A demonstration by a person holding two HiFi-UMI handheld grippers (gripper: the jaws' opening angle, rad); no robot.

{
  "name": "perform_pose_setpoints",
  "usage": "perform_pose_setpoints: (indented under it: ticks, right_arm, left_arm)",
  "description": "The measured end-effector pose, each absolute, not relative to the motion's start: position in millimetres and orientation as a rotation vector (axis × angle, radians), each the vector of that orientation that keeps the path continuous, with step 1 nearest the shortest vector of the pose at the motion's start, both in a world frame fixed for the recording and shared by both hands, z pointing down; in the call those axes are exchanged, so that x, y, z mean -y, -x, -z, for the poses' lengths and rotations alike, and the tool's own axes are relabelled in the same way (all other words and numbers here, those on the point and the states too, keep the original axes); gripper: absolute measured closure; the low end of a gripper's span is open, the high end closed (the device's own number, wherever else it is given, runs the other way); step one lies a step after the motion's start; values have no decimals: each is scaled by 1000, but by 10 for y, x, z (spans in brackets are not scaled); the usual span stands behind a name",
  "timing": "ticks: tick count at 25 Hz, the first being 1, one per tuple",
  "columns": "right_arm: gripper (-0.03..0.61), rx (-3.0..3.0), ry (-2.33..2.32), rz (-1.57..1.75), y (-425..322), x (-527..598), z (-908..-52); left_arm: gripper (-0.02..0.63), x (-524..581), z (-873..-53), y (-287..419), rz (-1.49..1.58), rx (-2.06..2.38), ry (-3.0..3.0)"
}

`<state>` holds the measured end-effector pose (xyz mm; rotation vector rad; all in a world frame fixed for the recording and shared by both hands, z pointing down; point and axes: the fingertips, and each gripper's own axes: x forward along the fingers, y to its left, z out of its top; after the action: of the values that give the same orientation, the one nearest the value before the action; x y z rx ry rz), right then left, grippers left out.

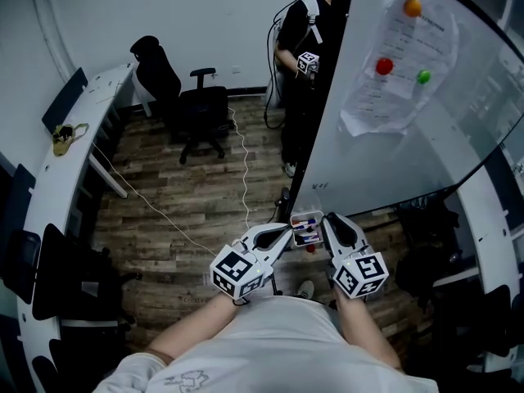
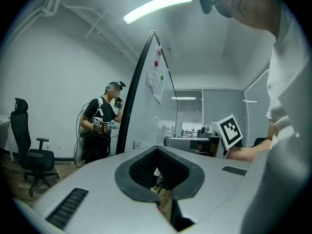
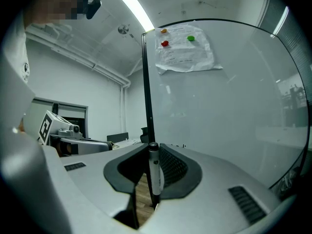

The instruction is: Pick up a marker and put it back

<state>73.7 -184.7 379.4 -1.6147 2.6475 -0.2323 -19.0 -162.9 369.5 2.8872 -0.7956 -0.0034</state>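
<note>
Closest to the person's body, the left gripper [image 1: 286,230] had its jaws drawn together with nothing held; its own view showed only a thin slit of wooden floor [image 1: 188,203] between the dark pads [image 2: 141,169]. Just beside it, the right gripper [image 1: 328,220] was clamped on a marker [image 3: 154,172], a pale barrel with a dark cap standing upright between the jaws. In the head view the gripped marker itself could not be made out. Both grippers pointed at a small white tray [image 1: 304,228] just ahead of their tips, at the lower left corner of the whiteboard [image 1: 393,146], with several markers lying in it. The whiteboard rose beyond, its dark left edge running up the frame. High on it hung a crumpled sheet of paper [image 1: 393,80], pinned by an orange magnet [image 1: 412,6], a red magnet [image 1: 384,65] and a green magnet [image 1: 423,76]. A pale cable [image 1: 244,166] trailed away across the wooden floor. Farther off, near the board's left edge, stood a second person [image 1: 301,64] in dark clothes holding another marker-cubed gripper. A black office chair [image 1: 196,109] stood to that person's left, near the end of a curved white desk [image 1: 49,195] along the room's left side.
</note>
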Motion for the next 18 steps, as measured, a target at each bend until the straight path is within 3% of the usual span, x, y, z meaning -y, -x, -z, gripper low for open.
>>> perform_pose_setpoints:
  ticks: [18]
  right_arm:
    - [503,-2718,1588,333,-854,2077,-4060]
  left_arm:
    - [609,1788,-3922,-37,-11,736,-2818]
